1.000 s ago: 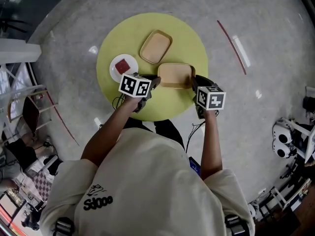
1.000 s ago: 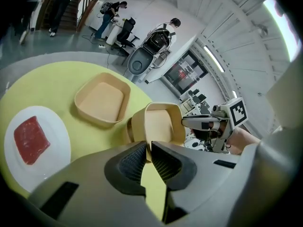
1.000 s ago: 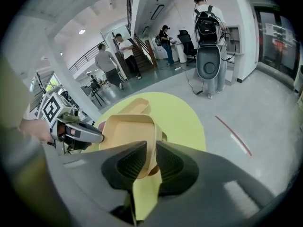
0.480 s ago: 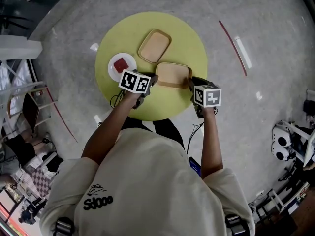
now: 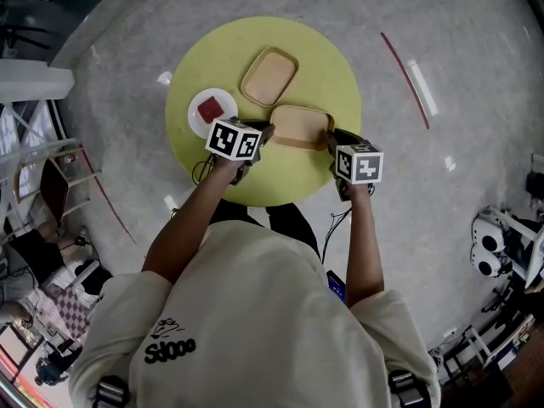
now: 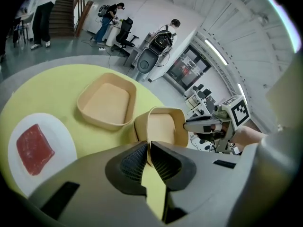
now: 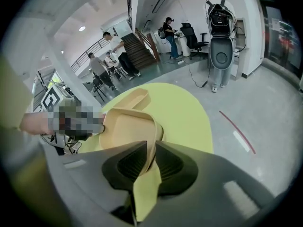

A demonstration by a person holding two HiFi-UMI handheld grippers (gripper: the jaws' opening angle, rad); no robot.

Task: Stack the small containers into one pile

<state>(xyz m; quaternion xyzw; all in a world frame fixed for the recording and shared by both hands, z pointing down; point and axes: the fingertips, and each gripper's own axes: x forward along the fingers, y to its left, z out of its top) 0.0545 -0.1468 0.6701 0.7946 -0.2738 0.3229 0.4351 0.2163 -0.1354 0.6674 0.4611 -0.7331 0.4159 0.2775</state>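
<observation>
Two tan containers are over the round yellow table [image 5: 212, 49]. The near container [image 5: 299, 128] is held between both grippers. My left gripper [image 5: 265, 136] is shut on its left rim; in the left gripper view the wall of that container [image 6: 161, 126] runs between the pads at my left gripper [image 6: 148, 156]. My right gripper [image 5: 331, 141] is shut on its right rim, and the near container's wall [image 7: 128, 126] is pinched at my right gripper [image 7: 150, 161]. The second container [image 5: 269, 76] lies further back on the table, empty [image 6: 106, 103].
A white plate [image 5: 201, 119] with a red block [image 6: 34, 148] on it lies at the table's left. The grey floor has a red line [image 5: 403, 78]. Robot parts [image 5: 497, 245] stand at the right, chairs and clutter at the left. People stand in the background [image 7: 109, 51].
Both grippers and the held container have shifted slightly toward the far container and down. The grip on both rims is unchanged.
</observation>
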